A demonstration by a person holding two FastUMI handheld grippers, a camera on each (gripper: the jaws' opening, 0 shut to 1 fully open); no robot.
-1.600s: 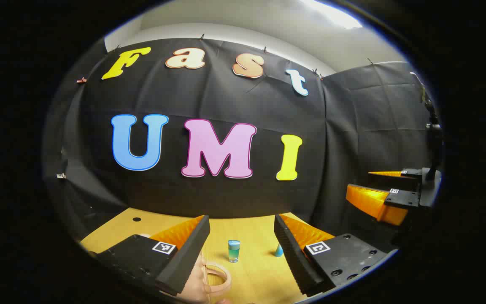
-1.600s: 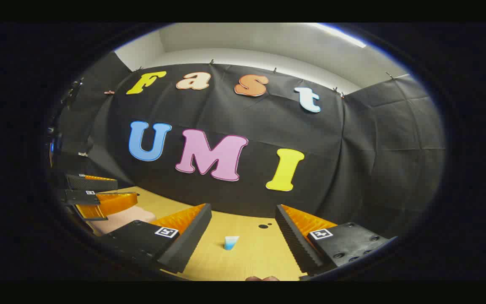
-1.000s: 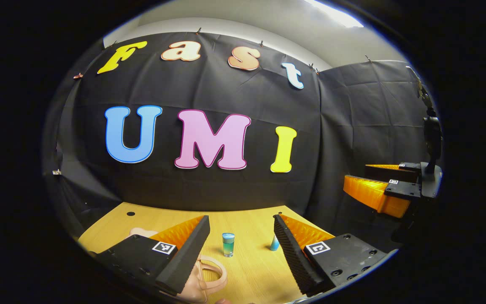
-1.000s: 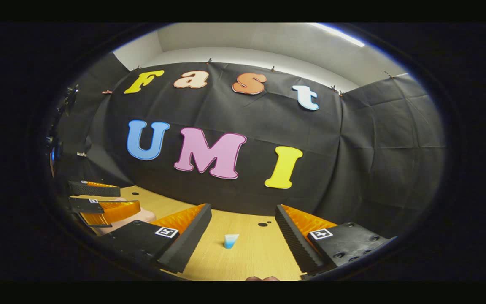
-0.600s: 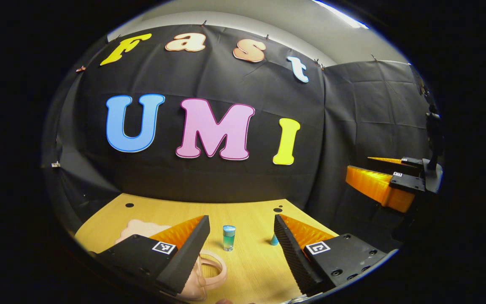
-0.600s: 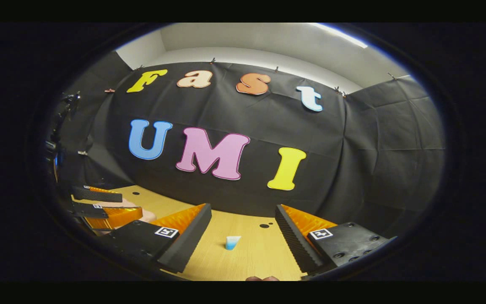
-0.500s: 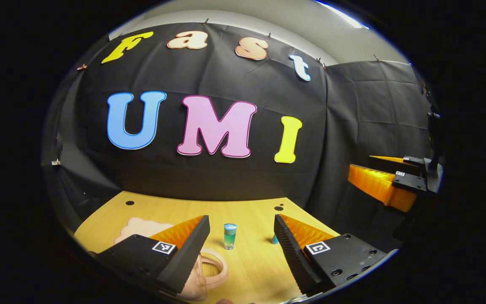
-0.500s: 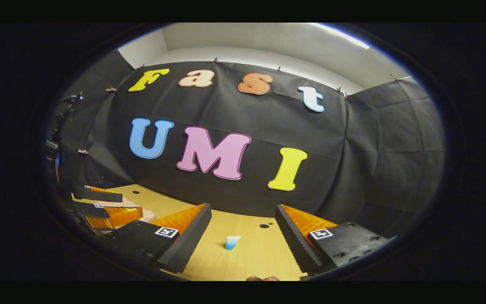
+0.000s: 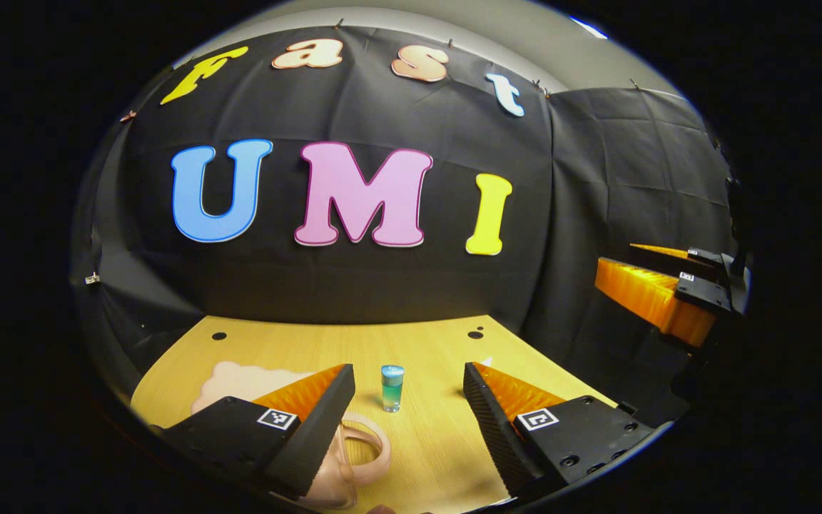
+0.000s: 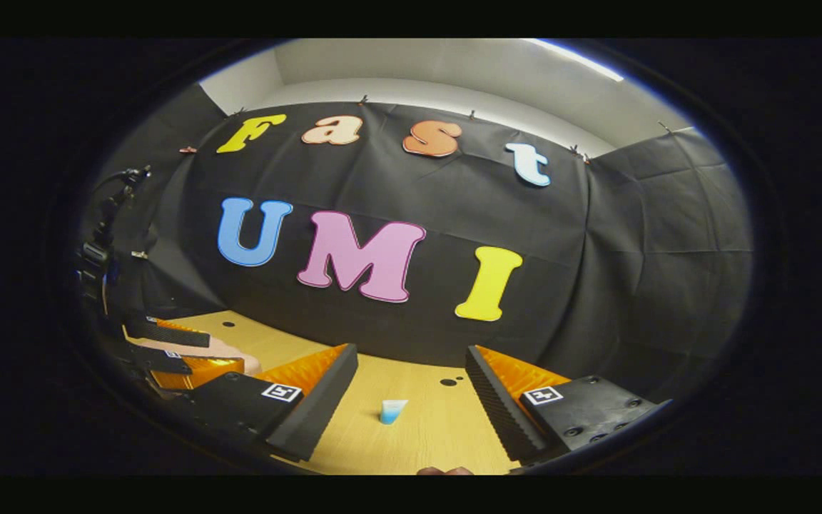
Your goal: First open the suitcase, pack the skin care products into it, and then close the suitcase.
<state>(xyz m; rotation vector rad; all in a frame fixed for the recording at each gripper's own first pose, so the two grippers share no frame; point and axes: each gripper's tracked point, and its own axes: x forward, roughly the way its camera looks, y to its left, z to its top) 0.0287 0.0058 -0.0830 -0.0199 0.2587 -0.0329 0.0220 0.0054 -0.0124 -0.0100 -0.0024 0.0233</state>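
A small pink suitcase [image 9: 240, 377] lies shut on the wooden table [image 9: 425, 442], its looped handle [image 9: 372, 457] toward me. My left gripper [image 9: 407, 375] hovers open above it, and one finger hides part of the case. A little blue-green bottle [image 9: 392, 387] stands upright between and beyond the fingers. In the right gripper view, a pale blue tapered tube [image 10: 391, 411] stands on the table ahead of my open right gripper [image 10: 411, 360]. The left gripper [image 10: 168, 350] shows at the left there, over the pink suitcase [image 10: 229, 351]. The right gripper [image 9: 657, 285] shows far right in the left gripper view, raised and empty.
The black cloth wall closes the table's far side and right side. Small dark holes [image 9: 475, 334] mark the tabletop [image 10: 425, 428] near its back edge. Bare wood lies around the bottle and the tube.
The left gripper view has tipped downward and drawn in, so more tabletop and more of the suitcase show. The right gripper has barely moved. Both stayed open.
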